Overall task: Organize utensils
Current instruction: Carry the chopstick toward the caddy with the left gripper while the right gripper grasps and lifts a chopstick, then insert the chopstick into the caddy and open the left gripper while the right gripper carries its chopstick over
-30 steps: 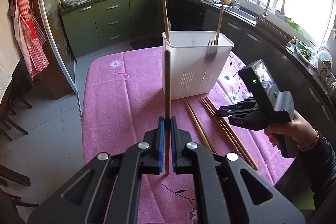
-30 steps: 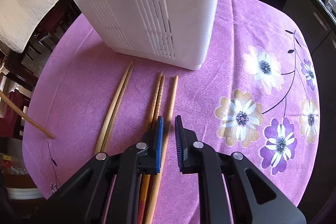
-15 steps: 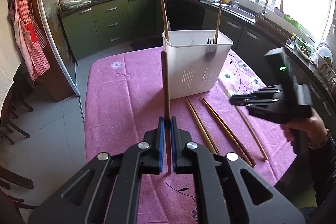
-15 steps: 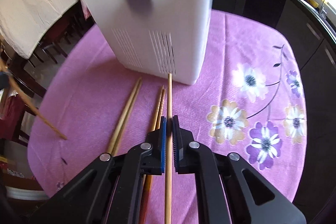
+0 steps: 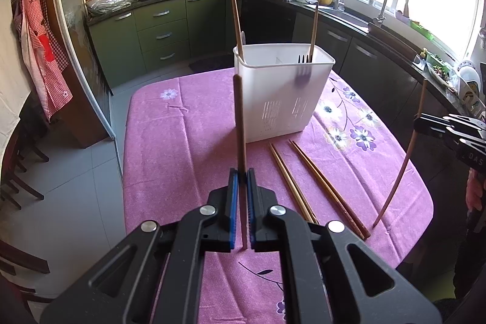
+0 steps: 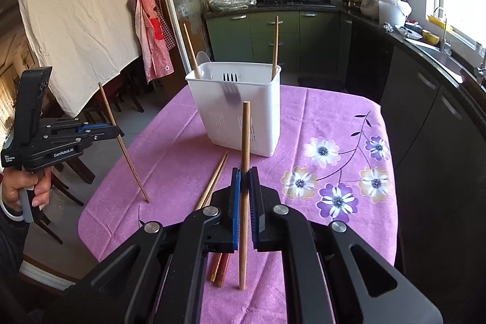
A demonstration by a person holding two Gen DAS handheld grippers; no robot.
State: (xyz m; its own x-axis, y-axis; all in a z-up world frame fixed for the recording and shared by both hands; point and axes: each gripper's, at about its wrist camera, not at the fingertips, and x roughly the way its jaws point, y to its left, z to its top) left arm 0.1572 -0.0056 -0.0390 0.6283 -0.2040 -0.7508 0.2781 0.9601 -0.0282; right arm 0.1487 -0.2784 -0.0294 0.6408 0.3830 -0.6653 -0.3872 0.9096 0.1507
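A white slotted utensil holder [image 5: 284,99] stands far on the worktop [image 5: 182,135], which wears a purple flowered cloth. Inside it stand two wooden chopsticks [image 5: 236,23], one at the left end and one at the right, a dark fork [image 5: 303,59] tines up, and what may be a pale spoon, mostly hidden. Four brown chopsticks lie in two pairs [image 5: 306,181] near the holder's right corner. The left tongs [image 5: 240,190] are clamped on one upright chopstick [image 5: 240,117]. The right tongs [image 6: 244,187] are clamped on another [image 6: 245,135], held above the cloth.
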